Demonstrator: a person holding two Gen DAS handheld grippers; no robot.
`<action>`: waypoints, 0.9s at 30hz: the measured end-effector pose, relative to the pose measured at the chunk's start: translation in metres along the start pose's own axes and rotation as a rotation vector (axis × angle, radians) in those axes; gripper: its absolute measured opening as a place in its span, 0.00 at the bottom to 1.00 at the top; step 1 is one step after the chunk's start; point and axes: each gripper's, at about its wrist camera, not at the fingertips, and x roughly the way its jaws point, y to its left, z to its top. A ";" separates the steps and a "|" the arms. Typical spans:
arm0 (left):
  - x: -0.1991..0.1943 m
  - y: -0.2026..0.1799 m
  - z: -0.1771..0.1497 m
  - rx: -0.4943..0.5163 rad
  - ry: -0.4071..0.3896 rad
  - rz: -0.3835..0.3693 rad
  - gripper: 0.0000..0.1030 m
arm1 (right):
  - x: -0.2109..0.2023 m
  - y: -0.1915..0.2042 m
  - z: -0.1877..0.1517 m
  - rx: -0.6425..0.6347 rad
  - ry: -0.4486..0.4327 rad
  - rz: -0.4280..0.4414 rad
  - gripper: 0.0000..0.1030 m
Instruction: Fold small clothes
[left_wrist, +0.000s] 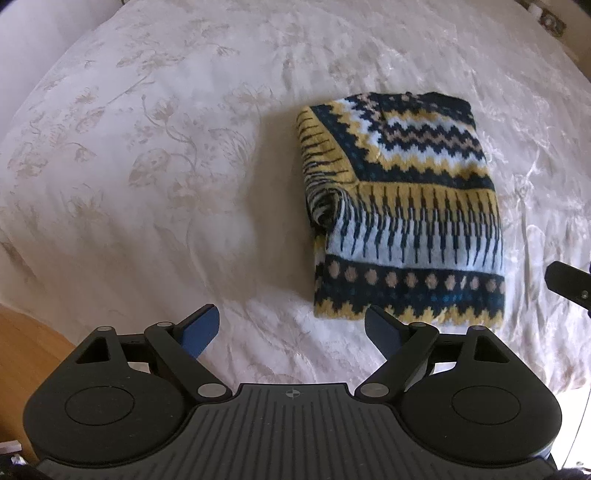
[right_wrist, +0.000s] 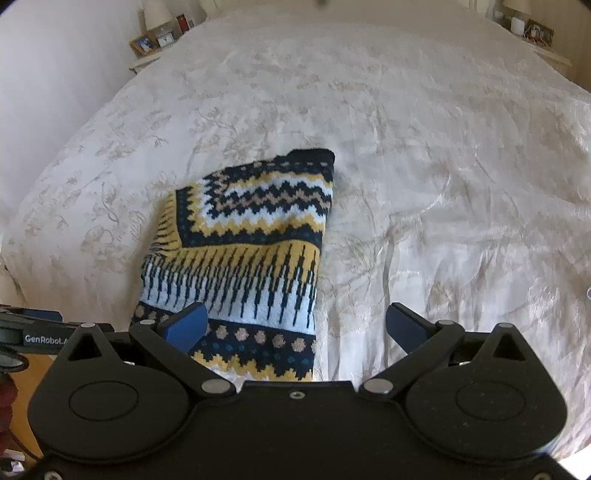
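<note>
A small knitted sweater, patterned in navy, yellow, pale blue and tan, lies folded into a compact rectangle on the white floral bedspread. My left gripper is open and empty, hovering just short of the sweater's near left corner. In the right wrist view the sweater lies ahead and to the left. My right gripper is open and empty above the sweater's near edge, its left finger over the fabric.
The bedspread fills both views. A nightstand with frames and a lamp stands at the far left, another at the far right. Wooden floor shows at the bed's near left edge.
</note>
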 end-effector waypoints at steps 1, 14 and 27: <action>0.001 0.000 0.000 0.001 0.004 0.000 0.84 | 0.002 0.000 0.000 0.002 0.008 -0.002 0.99; 0.012 -0.003 -0.005 0.000 0.056 -0.001 0.80 | 0.013 0.002 0.001 -0.004 0.059 0.004 0.99; 0.014 -0.002 -0.006 -0.004 0.068 -0.004 0.80 | 0.018 0.000 0.002 0.008 0.074 0.002 0.99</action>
